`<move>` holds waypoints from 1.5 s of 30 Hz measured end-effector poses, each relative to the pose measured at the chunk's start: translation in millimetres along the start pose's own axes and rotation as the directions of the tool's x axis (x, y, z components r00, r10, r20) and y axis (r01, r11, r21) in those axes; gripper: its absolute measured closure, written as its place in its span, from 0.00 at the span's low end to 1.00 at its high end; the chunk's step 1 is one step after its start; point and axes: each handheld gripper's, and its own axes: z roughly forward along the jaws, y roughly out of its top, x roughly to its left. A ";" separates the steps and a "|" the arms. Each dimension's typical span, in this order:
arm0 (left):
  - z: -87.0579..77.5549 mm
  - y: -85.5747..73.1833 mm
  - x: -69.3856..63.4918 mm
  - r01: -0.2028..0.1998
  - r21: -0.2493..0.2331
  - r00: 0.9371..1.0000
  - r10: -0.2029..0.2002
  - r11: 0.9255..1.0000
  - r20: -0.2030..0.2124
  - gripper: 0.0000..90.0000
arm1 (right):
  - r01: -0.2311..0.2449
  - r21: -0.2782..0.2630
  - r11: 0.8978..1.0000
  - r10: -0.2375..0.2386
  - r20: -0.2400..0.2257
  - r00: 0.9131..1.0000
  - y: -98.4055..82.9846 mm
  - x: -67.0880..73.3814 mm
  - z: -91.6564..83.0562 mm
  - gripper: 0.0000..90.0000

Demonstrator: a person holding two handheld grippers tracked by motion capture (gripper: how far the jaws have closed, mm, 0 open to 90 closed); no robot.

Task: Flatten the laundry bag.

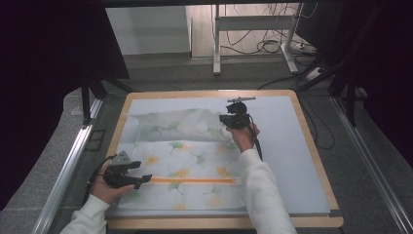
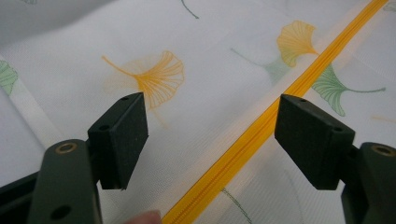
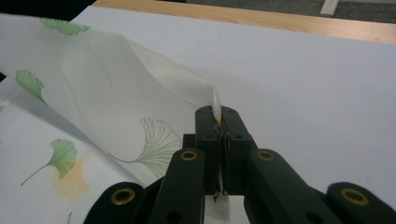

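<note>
A white mesh bag [image 1: 185, 161] printed with green and orange ginkgo leaves lies flat on the table, an orange zipper [image 1: 195, 180] running along its near part. My left gripper [image 1: 141, 181] hovers open at the zipper's left end; in the left gripper view the zipper [image 2: 261, 128] passes between the spread jaws. My right gripper [image 1: 233, 120] is shut on the bag's far right corner [image 3: 215, 100], which it holds lifted off the table so the cloth [image 3: 116, 88] folds over toward the left.
The bag rests on a pale blue-grey mat [image 1: 292, 146] covering a wooden-edged table [image 1: 316, 161]. Bare mat lies to the right of the bag. Metal rails [image 1: 68, 165] flank the table, and desk legs with cables [image 1: 263, 44] stand beyond it.
</note>
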 end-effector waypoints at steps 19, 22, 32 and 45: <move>-0.8 -0.7 2.8 0.003 -0.001 1.000 -0.003 1.000 -0.004 0.28 | -0.033 -0.115 0.993 0.054 0.184 0.982 12.1 -41.6 -1.0 0.48; -0.6 -0.7 1.9 0.000 -0.001 1.000 0.000 1.000 -0.005 0.28 | -0.016 -0.143 0.990 0.042 0.180 0.983 6.5 -40.0 -12.7 0.49; -0.1 0.2 0.5 -0.005 -0.003 1.000 0.005 1.000 -0.010 0.28 | 0.106 -0.076 0.991 -0.105 0.019 0.994 -23.7 -15.3 -45.6 0.70; 2.0 2.0 -2.4 -0.005 -0.012 1.000 0.005 1.000 -0.014 0.28 | 0.215 -0.025 0.976 -0.216 -0.127 0.968 -95.6 11.3 -105.9 0.96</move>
